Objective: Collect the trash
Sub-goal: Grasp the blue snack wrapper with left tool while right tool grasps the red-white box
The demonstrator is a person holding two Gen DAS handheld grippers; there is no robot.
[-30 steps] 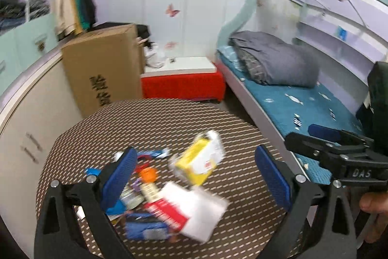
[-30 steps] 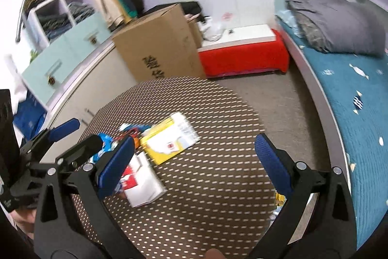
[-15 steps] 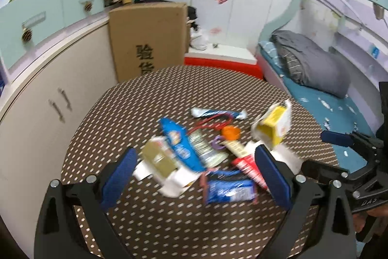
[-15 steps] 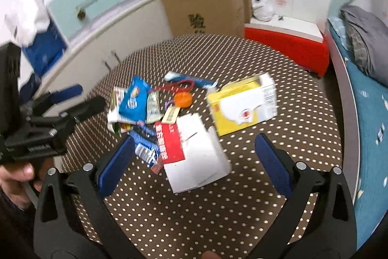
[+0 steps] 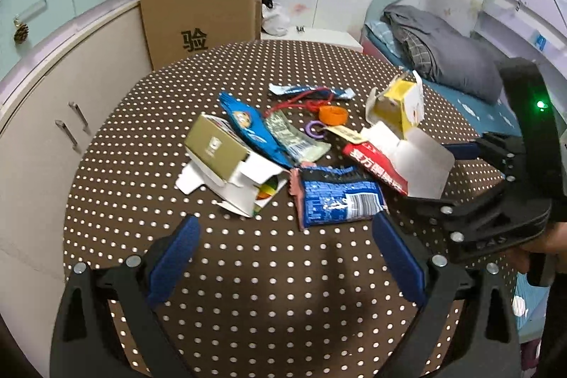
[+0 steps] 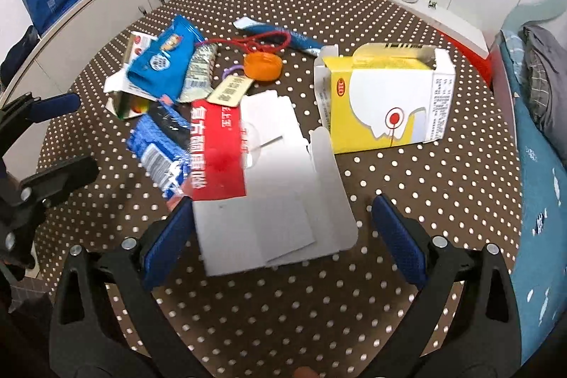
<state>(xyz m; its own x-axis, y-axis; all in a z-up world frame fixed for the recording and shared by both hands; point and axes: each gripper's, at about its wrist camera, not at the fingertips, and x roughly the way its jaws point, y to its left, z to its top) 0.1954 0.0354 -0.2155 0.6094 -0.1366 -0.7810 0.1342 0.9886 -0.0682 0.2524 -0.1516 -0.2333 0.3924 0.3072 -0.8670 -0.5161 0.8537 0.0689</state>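
Trash lies in a heap on a round brown dotted table (image 5: 269, 289). It includes a flattened red and white carton (image 6: 255, 172), a yellow and white box (image 6: 386, 98), a torn blue wrapper (image 5: 336, 199), a gold box (image 5: 216, 147), a blue snack bag (image 6: 163, 59) and an orange cap (image 6: 264, 64). My left gripper (image 5: 283, 250) is open and empty, just short of the blue wrapper. My right gripper (image 6: 281, 236) is open, its jaws either side of the carton's near white end.
A large cardboard box (image 5: 202, 13) stands behind the table beside curved cabinets (image 5: 53, 87). A bed with a grey blanket (image 5: 443, 55) runs along the right. A red bench (image 6: 464, 34) is behind the table.
Both grippers have come down closer to the table and the heap. The right gripper now straddles the carton's near end.
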